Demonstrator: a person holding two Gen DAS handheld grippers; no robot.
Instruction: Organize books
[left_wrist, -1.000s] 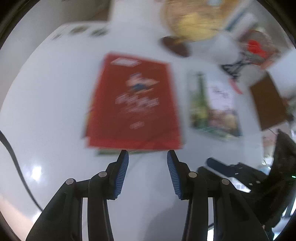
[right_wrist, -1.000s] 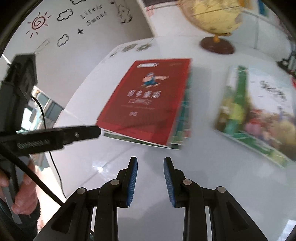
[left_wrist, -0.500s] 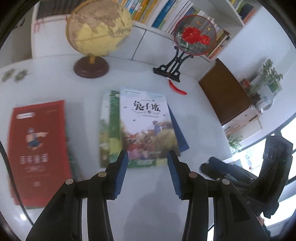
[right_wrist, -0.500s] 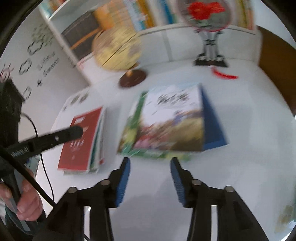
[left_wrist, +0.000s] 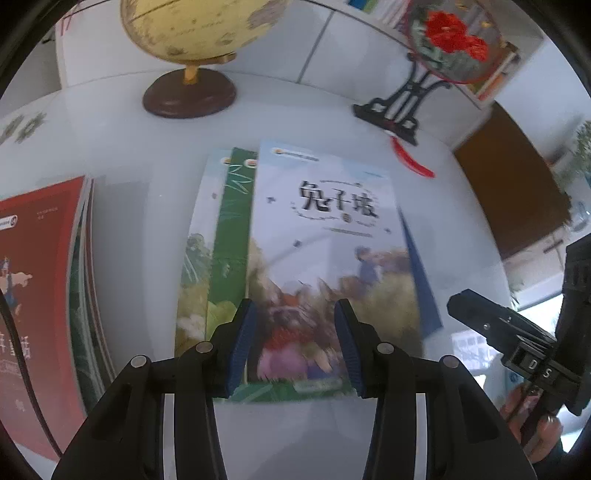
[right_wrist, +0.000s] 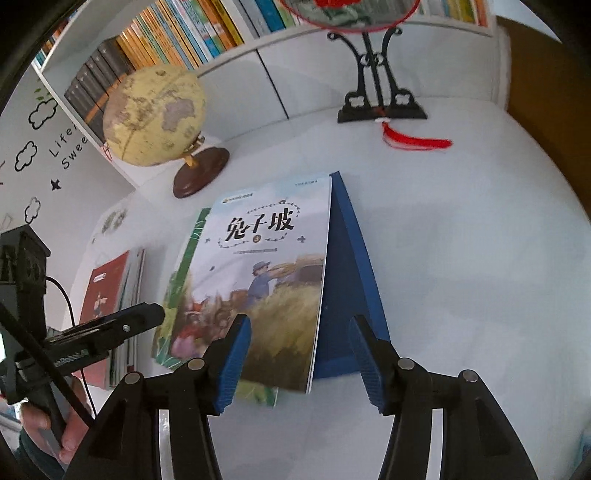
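Glossy white tabletop (right_wrist: 461, 258), shiny paper book cover (right_wrist: 273, 258), polished dark wooden globe base (left_wrist: 189, 95), ribbed blue jaws

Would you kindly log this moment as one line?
left gripper: open, over illustrated book | right gripper: open, empty | red book: left of pile | phase: approach

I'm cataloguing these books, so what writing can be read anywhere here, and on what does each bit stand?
"兔子坡": title on the top book of the middle pile.
"3": small circle under that title.
"Life…" and "Swee…", cut off: lettering on the wall.
"D S": the right gripper's body, in the left wrist view.
Red book: large characters, blurred.
Shelf spines: too small.
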